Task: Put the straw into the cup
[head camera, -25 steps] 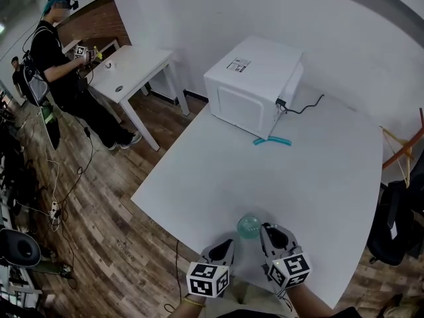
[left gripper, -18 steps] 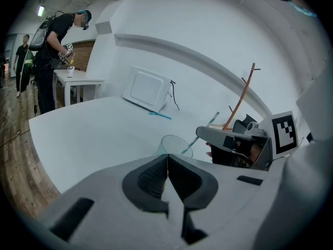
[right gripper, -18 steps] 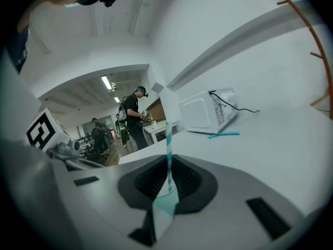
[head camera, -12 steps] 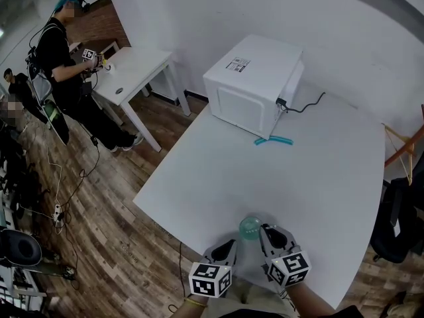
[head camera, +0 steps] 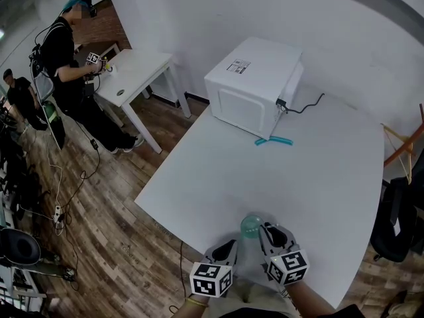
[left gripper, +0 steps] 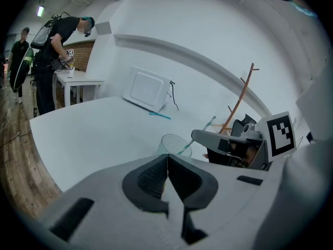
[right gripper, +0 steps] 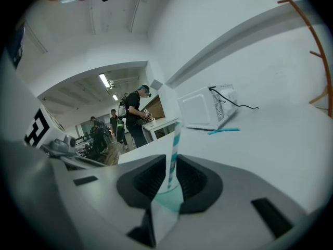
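Observation:
A clear teal cup (head camera: 250, 225) stands near the front edge of the white table (head camera: 311, 177), between my two grippers. A teal-and-white striped straw (right gripper: 172, 150) stands between the right gripper's (right gripper: 170, 164) jaws, which are shut on it. Its lower end is inside the cup (left gripper: 175, 142), and its top leans out to the right (left gripper: 207, 124). My left gripper (left gripper: 167, 157) is shut, with the cup just beyond its tips; whether they pinch the cup's near wall I cannot tell. In the head view the left gripper (head camera: 226, 247) sits left of the cup and the right gripper (head camera: 268, 232) right of it.
A white microwave (head camera: 255, 85) stands at the table's far side, its cable trailing right. A second teal straw (head camera: 273, 140) lies in front of it. A person (head camera: 66, 58) works at a small white table (head camera: 136, 68) to the far left. Dark chairs (head camera: 394, 224) stand to the right.
Both grippers, the cup and the straw keep their places. Only the person at the far table has shifted a little.

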Demonstrator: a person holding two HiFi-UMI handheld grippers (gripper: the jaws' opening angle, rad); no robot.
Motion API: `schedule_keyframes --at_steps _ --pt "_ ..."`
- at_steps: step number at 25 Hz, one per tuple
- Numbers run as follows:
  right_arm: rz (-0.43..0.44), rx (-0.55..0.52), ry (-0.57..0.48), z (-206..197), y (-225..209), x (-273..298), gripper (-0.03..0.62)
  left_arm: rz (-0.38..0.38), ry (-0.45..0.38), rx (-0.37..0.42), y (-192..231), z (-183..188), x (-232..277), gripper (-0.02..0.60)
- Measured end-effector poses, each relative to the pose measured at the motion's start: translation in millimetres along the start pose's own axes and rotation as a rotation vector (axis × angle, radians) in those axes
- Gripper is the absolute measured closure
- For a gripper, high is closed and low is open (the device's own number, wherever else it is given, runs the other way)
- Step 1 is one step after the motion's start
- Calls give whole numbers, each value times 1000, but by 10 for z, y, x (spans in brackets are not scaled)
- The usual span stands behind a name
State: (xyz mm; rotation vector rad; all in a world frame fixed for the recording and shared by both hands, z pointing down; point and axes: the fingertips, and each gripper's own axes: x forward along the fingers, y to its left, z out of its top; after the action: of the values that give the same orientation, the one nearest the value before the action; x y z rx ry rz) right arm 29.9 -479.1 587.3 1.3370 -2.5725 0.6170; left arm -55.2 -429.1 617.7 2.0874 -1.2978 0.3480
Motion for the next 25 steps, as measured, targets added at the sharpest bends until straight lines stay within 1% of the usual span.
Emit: schedule_keyframes --at_steps 1,2,3,4,5,17,25 --pt "-2 5 2 -7 0 -7 545 -1 -2 0 -3 3 -7 561" --pt "-3 12 4 -17 1 -11 504 -3 -3 1 -5 5 -13 561" --pt "-5 18 7 -28 1 -13 446 -3 -3 2 -5 3 -19 561" --pt "-8 23 9 -37 1 -16 420 -4 -3 2 -4 -1 -23 561" --pt "-11 26 9 -41 -1 -22 413 -5 -1 1 -5 -7 -28 561" --pt "-80 52 -14 -34 -85 -256 393 -29 -10 22 -107 6 -100 561" --pt "-112 56 -53 14 44 -501 388 -44 -17 38 -167 -9 -269 561"
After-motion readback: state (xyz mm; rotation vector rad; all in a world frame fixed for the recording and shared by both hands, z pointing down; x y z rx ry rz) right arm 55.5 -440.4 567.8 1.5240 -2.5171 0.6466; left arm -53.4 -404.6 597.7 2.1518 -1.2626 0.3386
